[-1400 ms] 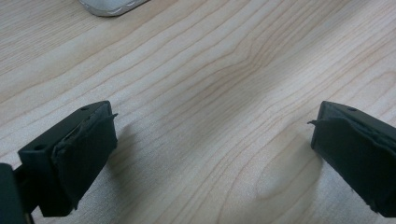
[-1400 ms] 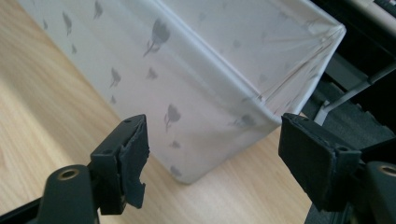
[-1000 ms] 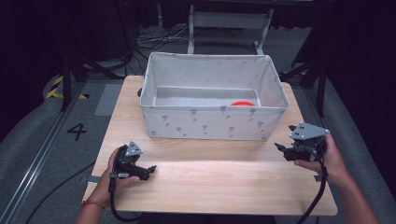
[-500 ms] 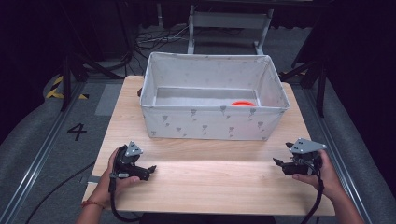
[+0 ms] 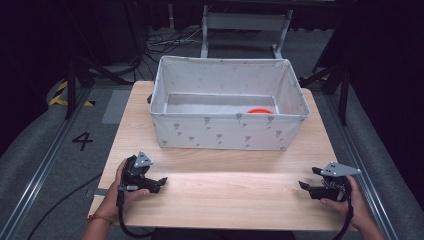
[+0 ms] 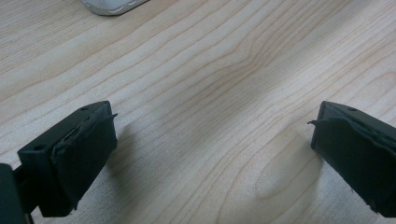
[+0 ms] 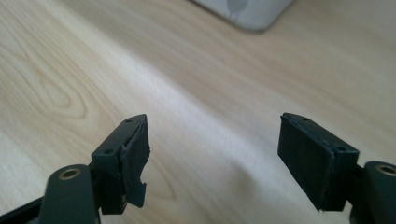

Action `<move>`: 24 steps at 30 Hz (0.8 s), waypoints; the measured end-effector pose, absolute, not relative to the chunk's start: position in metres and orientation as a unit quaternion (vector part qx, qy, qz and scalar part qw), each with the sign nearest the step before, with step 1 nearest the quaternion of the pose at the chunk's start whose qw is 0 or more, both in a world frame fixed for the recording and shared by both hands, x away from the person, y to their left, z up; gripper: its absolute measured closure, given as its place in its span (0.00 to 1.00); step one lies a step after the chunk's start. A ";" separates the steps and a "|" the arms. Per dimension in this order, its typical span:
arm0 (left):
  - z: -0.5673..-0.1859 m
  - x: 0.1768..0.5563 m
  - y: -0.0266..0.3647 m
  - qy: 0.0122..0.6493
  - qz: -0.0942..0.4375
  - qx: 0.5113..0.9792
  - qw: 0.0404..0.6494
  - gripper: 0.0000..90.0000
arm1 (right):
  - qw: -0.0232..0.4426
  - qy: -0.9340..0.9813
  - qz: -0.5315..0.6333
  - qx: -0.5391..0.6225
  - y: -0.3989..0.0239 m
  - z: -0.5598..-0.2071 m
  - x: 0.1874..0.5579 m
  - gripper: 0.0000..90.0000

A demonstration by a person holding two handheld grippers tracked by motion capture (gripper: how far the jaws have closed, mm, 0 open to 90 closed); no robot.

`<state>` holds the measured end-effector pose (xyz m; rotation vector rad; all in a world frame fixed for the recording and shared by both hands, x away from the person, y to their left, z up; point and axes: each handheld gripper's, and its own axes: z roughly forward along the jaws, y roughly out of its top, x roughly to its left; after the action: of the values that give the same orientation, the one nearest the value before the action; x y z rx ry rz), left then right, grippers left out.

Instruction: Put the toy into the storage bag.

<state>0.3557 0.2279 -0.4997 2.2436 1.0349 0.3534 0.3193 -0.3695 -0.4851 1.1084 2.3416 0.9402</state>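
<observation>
Right hand-held gripper (image 5: 306, 185): low at the counter's near right edge, jaws spread wide and holding nothing; its own view (image 7: 212, 154) has bare wood between the pads.
Change: a second ago this gripper hung higher and nearer the bin's right corner; it has since dropped back toward the person and settled close to the wood.
Left hand-held gripper (image 5: 161, 181): same spot at the near left as a second ago, resting on the counter, jaws wide apart and empty; the left gripper view (image 6: 212, 144) looks over plain wood grain with a corner of the bin at the top edge.
Counter (image 5: 220, 200): light wood, bare between the two grippers.
Bin (image 5: 227, 132): white fabric with small grey marks, standing mid-counter, well apart from both grippers; nothing about it has shifted.
Disc (image 5: 260, 111): orange, flat on the bin floor toward the right, partly hidden by the front wall; what it is exactly cannot be told.
Meaning: with both grippers pulled back, open and unloaded, and the disc lying in the bin, this reads as a rest pose, either a drop-off just finished or a reach not yet begun. The retreat of the right gripper favours the first.
Next call: any fresh reach for the disc would have to clear the bin's front wall from above, likeliest with the right gripper.
</observation>
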 end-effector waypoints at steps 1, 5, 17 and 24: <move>-0.500 0.356 0.228 0.393 0.134 0.852 0.317 0.00 | 0.192 0.834 0.335 0.395 -0.369 -0.485 0.319 0.28; -0.500 0.356 0.228 0.393 0.135 0.852 0.317 0.01 | 0.173 0.822 0.350 0.413 -0.376 -0.498 0.318 0.26; -0.499 0.356 0.227 0.395 0.136 0.852 0.315 0.00 | 0.174 0.812 0.357 0.428 -0.379 -0.505 0.320 0.21; -0.500 0.356 0.228 0.393 0.133 0.853 0.316 0.00 | 0.174 0.812 0.358 0.428 -0.379 -0.505 0.320 0.21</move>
<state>0.3564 0.2275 -0.4995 2.2475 1.0341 0.3511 0.3203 -0.3785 -0.5047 1.2127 2.3022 1.0140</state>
